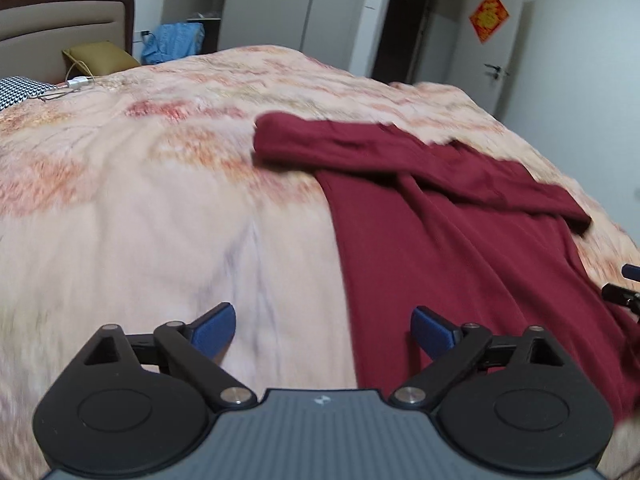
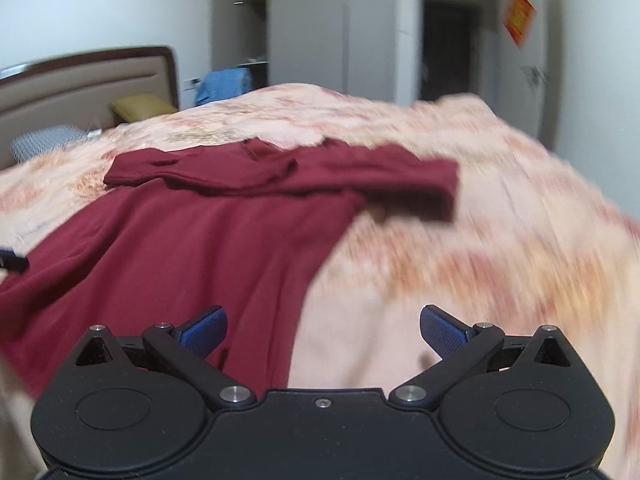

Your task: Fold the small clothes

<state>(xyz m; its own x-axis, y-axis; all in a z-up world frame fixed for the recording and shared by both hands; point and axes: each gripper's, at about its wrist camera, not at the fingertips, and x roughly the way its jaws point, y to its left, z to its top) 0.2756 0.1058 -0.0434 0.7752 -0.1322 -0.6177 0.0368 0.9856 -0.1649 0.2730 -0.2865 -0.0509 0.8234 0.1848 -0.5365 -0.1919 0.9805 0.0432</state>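
Observation:
A dark red long-sleeved garment point(image 1: 452, 240) lies spread on the bed, both sleeves folded across its upper part. It also shows in the right wrist view point(image 2: 192, 248). My left gripper point(image 1: 323, 330) is open and empty, hovering over the garment's left edge near the hem. My right gripper point(image 2: 323, 328) is open and empty, over the garment's right edge. The right gripper's tip shows at the right edge of the left wrist view point(image 1: 624, 292), and the left gripper's tip at the left edge of the right wrist view point(image 2: 12, 260).
The bed has a peach floral quilt point(image 1: 160, 200). At its head are a headboard point(image 1: 60, 20), a yellow pillow point(image 1: 100, 54), a checked pillow point(image 1: 20, 88) and a white charger cable point(image 1: 76, 82). Blue cloth point(image 1: 176, 42) hangs beyond. A door point(image 1: 496, 52) stands at right.

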